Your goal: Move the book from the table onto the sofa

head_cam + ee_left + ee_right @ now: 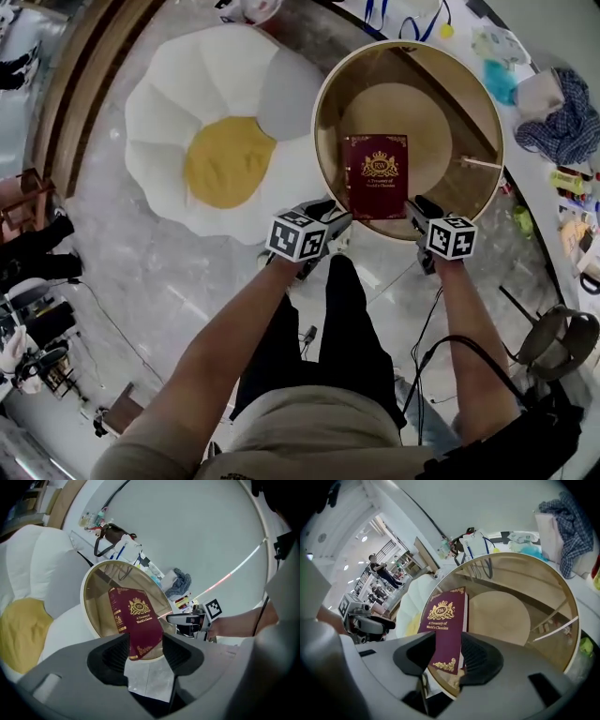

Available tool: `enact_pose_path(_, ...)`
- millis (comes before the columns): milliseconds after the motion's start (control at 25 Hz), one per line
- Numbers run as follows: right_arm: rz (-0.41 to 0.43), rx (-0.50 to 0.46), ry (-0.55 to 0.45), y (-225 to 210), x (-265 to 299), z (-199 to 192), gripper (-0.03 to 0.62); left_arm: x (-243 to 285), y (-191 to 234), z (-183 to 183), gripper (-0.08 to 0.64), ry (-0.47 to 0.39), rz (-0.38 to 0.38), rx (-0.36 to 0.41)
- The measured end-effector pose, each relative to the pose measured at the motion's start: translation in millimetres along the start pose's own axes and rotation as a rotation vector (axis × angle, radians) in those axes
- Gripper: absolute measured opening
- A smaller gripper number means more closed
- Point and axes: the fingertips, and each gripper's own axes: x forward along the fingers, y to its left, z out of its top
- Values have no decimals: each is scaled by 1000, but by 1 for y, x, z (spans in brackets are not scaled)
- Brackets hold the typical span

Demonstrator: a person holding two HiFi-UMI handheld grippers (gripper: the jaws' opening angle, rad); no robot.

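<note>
A dark red book [375,175] with gold print lies flat on the round glass-topped table [320,122], near its front rim. My left gripper [334,219] is at the book's near left corner and my right gripper [420,210] at its near right corner. Both are open, and their pads press on nothing. In the left gripper view the book [136,618] shows beyond the open left gripper [145,645]. In the right gripper view its near edge [446,630] lies in the gap of the open right gripper [447,652]. The white flower-shaped sofa [173,122] with a yellow centre sits on the floor to the table's left.
A white counter [548,178] with clutter and a checked cloth [561,127] runs along the right. A dark stool [561,342] stands at the lower right. Cables [427,352] trail over the marble floor by my legs. People stand far off at the left edge.
</note>
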Motion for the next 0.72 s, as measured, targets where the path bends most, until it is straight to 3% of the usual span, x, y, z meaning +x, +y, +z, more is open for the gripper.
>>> enact_pose_path(280,73,127,-13,-17,57,14,192,61,60,8,232,-19,-12,-149)
enact_pose_path(520,111,187,-51,-24,59,16,159,101,58,7,232,-35,-67,-206)
enact_pose_path(720,95,187,-83,-8,54,24,138,83,59,12,232,-89,-56,-235)
